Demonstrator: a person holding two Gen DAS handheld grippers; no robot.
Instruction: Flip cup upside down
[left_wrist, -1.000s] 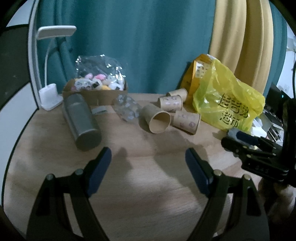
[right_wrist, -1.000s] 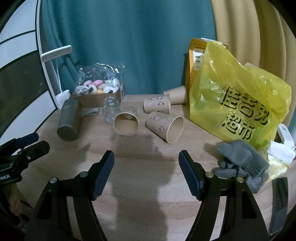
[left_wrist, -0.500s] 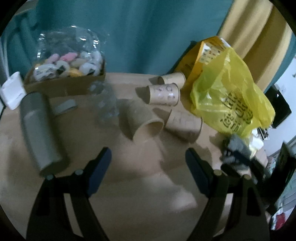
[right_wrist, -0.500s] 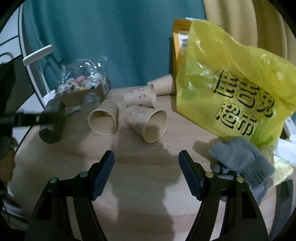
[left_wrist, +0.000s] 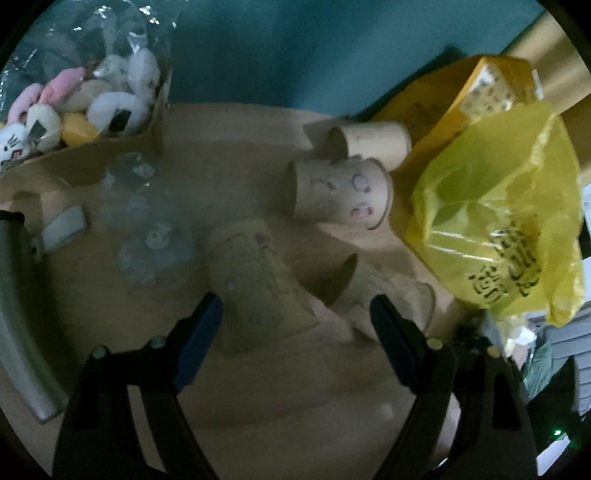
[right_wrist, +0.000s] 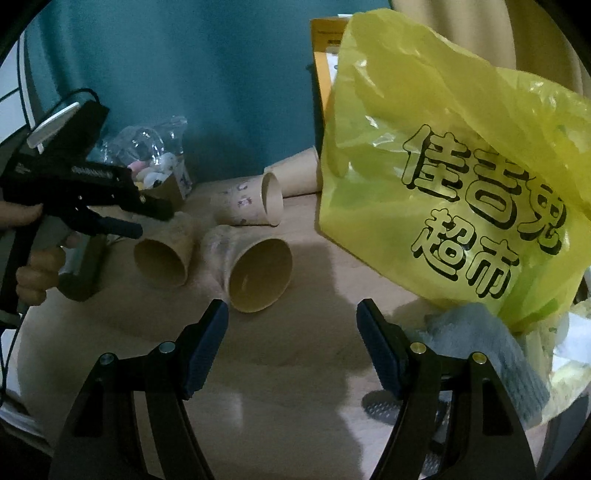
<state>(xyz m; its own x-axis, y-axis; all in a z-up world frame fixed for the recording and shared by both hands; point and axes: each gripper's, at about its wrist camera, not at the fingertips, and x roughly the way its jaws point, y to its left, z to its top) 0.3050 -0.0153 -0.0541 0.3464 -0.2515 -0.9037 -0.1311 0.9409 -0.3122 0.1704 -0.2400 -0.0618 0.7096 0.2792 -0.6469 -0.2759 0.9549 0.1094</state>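
Observation:
Several tan paper cups lie on their sides on the round wooden table (right_wrist: 280, 369). In the left wrist view my left gripper (left_wrist: 295, 314) is open and hovers just above the nearest cup (left_wrist: 255, 288), which lies between the fingers. Another cup (left_wrist: 388, 295) lies to its right, a decorated cup (left_wrist: 340, 195) and a plain cup (left_wrist: 369, 142) behind. In the right wrist view my right gripper (right_wrist: 291, 325) is open and empty, just in front of a cup with its mouth facing me (right_wrist: 255, 273). The left gripper (right_wrist: 122, 218) shows there above the left cup (right_wrist: 166, 258).
A yellow plastic bag (right_wrist: 461, 184) stands at the right, with a grey glove (right_wrist: 491, 354) in front of it. A cardboard box of plush toys (left_wrist: 74, 107), a clear plastic cup (left_wrist: 147, 229) and a grey metal flask (left_wrist: 18, 314) lie at the left.
My left gripper has moved forward and down over the nearest cup. My right gripper has moved forward towards the cup that faces it. Both stay open.

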